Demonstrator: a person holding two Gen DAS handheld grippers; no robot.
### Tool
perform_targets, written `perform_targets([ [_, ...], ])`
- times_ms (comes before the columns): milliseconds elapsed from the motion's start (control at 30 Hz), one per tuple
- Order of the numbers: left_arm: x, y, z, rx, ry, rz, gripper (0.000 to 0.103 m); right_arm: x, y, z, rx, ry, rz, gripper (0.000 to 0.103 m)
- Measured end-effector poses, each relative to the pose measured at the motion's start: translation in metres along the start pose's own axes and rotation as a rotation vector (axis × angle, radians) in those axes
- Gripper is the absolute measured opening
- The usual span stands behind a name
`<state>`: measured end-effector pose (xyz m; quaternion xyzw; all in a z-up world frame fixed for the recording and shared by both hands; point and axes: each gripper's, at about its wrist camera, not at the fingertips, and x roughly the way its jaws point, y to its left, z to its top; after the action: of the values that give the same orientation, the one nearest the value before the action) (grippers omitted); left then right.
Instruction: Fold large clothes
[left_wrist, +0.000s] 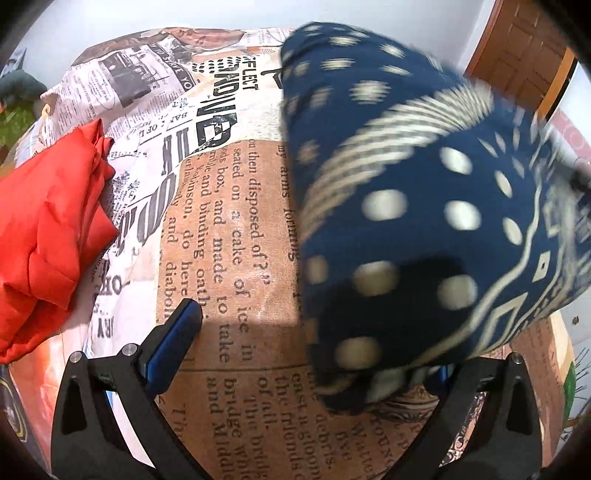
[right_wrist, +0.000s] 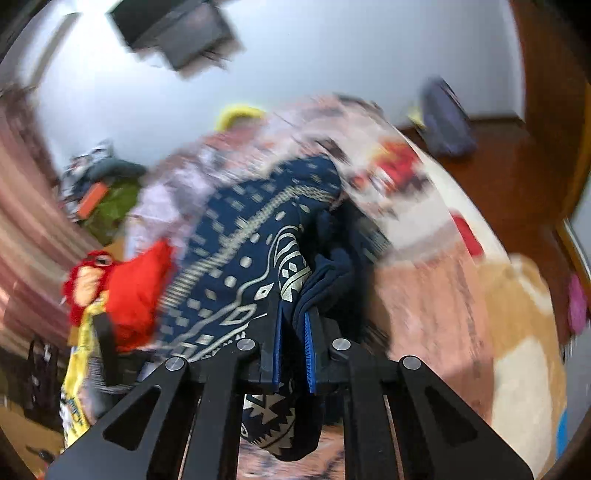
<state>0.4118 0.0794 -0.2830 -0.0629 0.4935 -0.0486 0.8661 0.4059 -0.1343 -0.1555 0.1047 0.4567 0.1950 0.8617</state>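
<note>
Pale wall, wooden door

Both views are brightly lit and bent hard at their dark round edges. The newsprint bedspread is rendered sharp, a shadow cast across its near end. The navy patterned garment is smeared; the right view is blurred throughout.

A newspaper-print bedsheet is covering the surface at the centre of the left wrist frame.

Its brown panels of printed text are filling the middle and lower frame, with black headline lettering running toward the upper left. A brown wooden door is showing at the upper right, against a pale wall. In the blurred right wrist frame, a dark box-shaped object is hanging at the upper left, a yellow item is sitting just above centre, and a wooden floor is filling the right.
</note>
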Motion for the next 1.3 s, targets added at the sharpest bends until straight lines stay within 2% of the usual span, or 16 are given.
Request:
perform_targets([
  [133,0.000,-0.004,-0.001,0.025,0.017,0.017,0.103,0.048,-0.030,-0.025,0.087,0.124,-0.027,0.009],
  [167,-0.001,-0.006,-0.003,0.037,0.026,0.022,0.103,0.052,-0.031,-0.029,0.084,0.132,-0.033,0.010],
  [300,-0.019,-0.002,-0.013,0.042,0.023,0.002,0.103,0.053,-0.022,-0.028,0.037,0.110,-0.066,0.017],
  [467,-0.063,0.009,-0.017,0.006,-0.040,-0.042,0.103,0.042,-0.006,-0.027,-0.096,0.087,-0.124,0.021],
  [633,-0.098,0.012,0.013,-0.016,-0.134,-0.029,0.103,0.033,-0.010,-0.036,-0.150,0.094,-0.154,0.026],
  [767,-0.101,0.013,0.037,-0.012,-0.173,-0.016,0.103,0.023,-0.015,-0.033,-0.137,0.098,-0.148,0.028],
  [833,-0.094,0.010,0.048,-0.001,-0.149,-0.016,0.103,0.017,-0.014,-0.029,-0.141,0.091,-0.152,0.033],
  [900,-0.085,0.008,0.057,0.004,-0.126,-0.037,0.103,0.012,-0.012,-0.023,-0.146,0.068,-0.158,0.049],
  [1033,-0.060,-0.003,0.072,0.034,-0.074,-0.076,0.103,0.011,-0.009,-0.007,-0.150,0.009,-0.134,0.063],
  [1100,-0.049,-0.008,0.077,0.056,-0.052,-0.093,0.103,0.021,-0.013,0.001,-0.123,0.007,-0.106,0.075],
  [1167,-0.033,-0.012,0.082,0.061,-0.016,-0.133,0.103,0.034,-0.017,0.007,-0.093,0.020,-0.078,0.075],
  [1300,-0.001,-0.004,0.092,-0.024,0.069,-0.289,0.103,0.075,-0.034,0.017,-0.008,0.117,-0.004,0.076],
])
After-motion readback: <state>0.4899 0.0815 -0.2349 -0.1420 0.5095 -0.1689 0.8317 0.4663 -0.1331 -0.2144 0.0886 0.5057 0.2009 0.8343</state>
